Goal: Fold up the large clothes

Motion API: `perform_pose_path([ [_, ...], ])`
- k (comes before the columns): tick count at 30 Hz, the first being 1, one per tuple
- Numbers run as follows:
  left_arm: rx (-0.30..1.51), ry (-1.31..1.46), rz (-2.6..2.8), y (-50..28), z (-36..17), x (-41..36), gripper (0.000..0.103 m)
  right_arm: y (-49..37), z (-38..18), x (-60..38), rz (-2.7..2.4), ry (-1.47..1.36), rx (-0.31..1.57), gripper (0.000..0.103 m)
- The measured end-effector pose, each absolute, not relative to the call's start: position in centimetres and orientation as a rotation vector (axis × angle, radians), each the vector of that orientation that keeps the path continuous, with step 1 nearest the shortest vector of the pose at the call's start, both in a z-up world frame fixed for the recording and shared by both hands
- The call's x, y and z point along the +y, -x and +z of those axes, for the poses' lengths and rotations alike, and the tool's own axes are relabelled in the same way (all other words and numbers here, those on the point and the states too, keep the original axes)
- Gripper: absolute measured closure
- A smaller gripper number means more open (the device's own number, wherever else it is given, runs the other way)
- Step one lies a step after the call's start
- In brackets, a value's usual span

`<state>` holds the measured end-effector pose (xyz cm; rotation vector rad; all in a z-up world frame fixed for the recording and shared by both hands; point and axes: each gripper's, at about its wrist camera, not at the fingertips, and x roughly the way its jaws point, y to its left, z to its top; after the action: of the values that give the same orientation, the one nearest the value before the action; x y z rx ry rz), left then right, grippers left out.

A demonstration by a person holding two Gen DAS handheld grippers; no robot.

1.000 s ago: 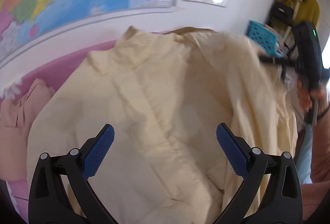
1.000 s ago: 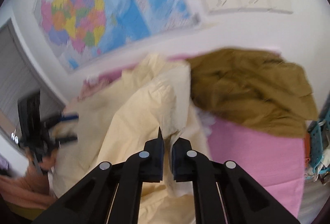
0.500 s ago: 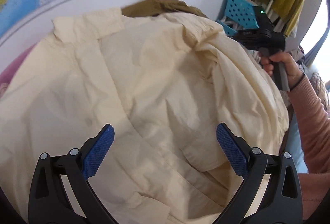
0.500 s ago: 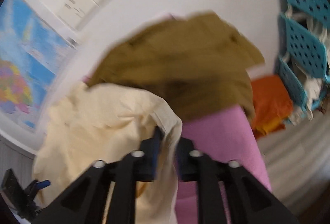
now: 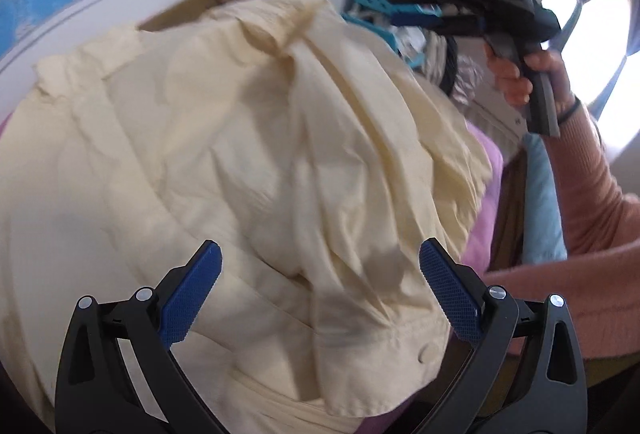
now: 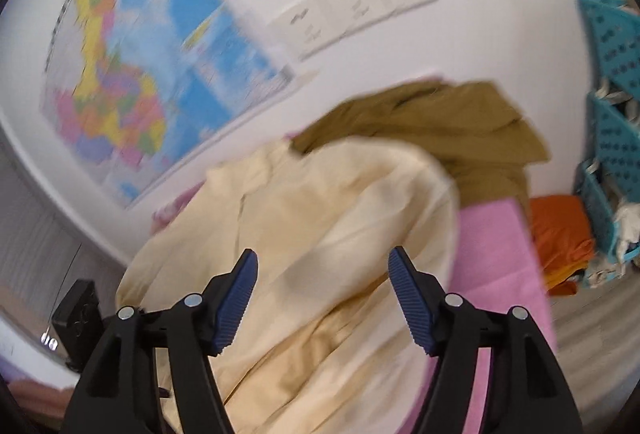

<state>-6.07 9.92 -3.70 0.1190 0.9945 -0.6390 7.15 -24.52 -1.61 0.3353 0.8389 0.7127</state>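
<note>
Covering most of the surface [image 6: 496, 246], which has a pink cover, the cream shirt [image 5: 248, 162] is the biggest thing in both views. It lies rumpled, w/ deep creases running top to bottom; a button shows near its lower hem in the left wrist view. Its far edge overlaps an olive garment [image 6: 460, 130] bunched vs. the white wall [image 6: 480, 46]. In the left wrist view only a strip of that olive cloth shows behind the shirt's top edge.

On the wall: a coloured map [image 6: 132, 86], blurred, upper left, & a row of white sockets [image 6: 352, 14] just right of it. Teal baskets [image 6: 612, 138] stand stacked at the right edge, w/ an orange cloth [image 6: 560, 234] just beside their base, next to the pink cover's corner.

A person's arm in a pink sleeve [image 5: 588, 218] comes in from the right in the left wrist view; the hand [image 5: 528, 74] grips the handle of the right gripper [image 5: 420, 8], which is up in the air beyond the shirt's right side, apart from it.

Left gripper [image 5: 320, 290]: released, jaws spread wide over the shirt's lower part, blue pads clear of the cloth.

Right gripper, own view [image 6: 322, 298]: jaws opening, nothing pinched betw. the pads; the shirt lies below & past them. A dark object, too blurred to tell, sits low left in that view.
</note>
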Motion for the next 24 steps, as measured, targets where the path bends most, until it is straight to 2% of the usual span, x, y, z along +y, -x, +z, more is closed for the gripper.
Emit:
perform_pose_path([
  [7, 1.091, -0.052, -0.658, 5.6, -6.0, 10.3, 0.005, -8.9, -5.3, -19.1, 0.755, -0.314, 0.985, 0.037],
  [8, 1.094, -0.044, -0.657, 5.5, -6.1, 10.4, 0.006, -9.3, -5.6, -18.7, 0.755, -0.309, 0.993, 0.043],
  [9, 1.099, -0.048, -0.658, 5.6, -6.1, 10.4, 0.012, -9.7, -5.8, -18.2, 0.757, -0.304, 0.996, 0.053],
  [10, 1.100, -0.054, -0.660, 5.6, -6.1, 10.3, 0.031, -9.7, -5.8, -17.8, 0.764, -0.292, 0.994, 0.078],
  [11, 1.106, -0.055, -0.671, 5.6, -6.1, 10.3, 0.043, -10.0, -5.5, -17.7, 0.772, -0.302, 0.979, 0.092],
  [12, 1.114, -0.046, -0.691, 5.7, -5.9, 10.5, 0.064, -10.0, -5.2, -17.8, 0.780, -0.319, 0.966, 0.094],
  [13, 1.105, -0.050, -0.690, 5.7, -5.5, 10.6, 0.069, -10.2, -4.7, -18.0, 0.791, -0.331, 0.945, 0.098],
  [16, 1.016, -0.065, -0.633, 5.1, -2.9, 11.9, 0.074, -11.0, -2.6, -18.5, 0.798, -0.397, 0.872, 0.098],
  [20, 0.932, -0.011, -0.528, 2.2, 1.1, 15.0, 0.074, -12.8, -0.2, -18.9, 0.791, -0.475, 0.796, 0.098],
  [21, 0.923, -0.004, -0.491, 1.3, 1.7, 15.9, 0.069, -13.3, 0.0, -18.8, 0.786, -0.481, 0.790, 0.098],
  [23, 0.912, -0.029, -0.397, -0.3, 2.3, 16.9, 0.055, -14.9, 0.0, -18.1, 0.762, -0.491, 0.801, 0.094],
  [24, 0.911, -0.040, -0.348, -1.3, 2.2, 17.5, 0.028, -15.8, -0.5, -17.3, 0.741, -0.471, 0.818, 0.092],
])
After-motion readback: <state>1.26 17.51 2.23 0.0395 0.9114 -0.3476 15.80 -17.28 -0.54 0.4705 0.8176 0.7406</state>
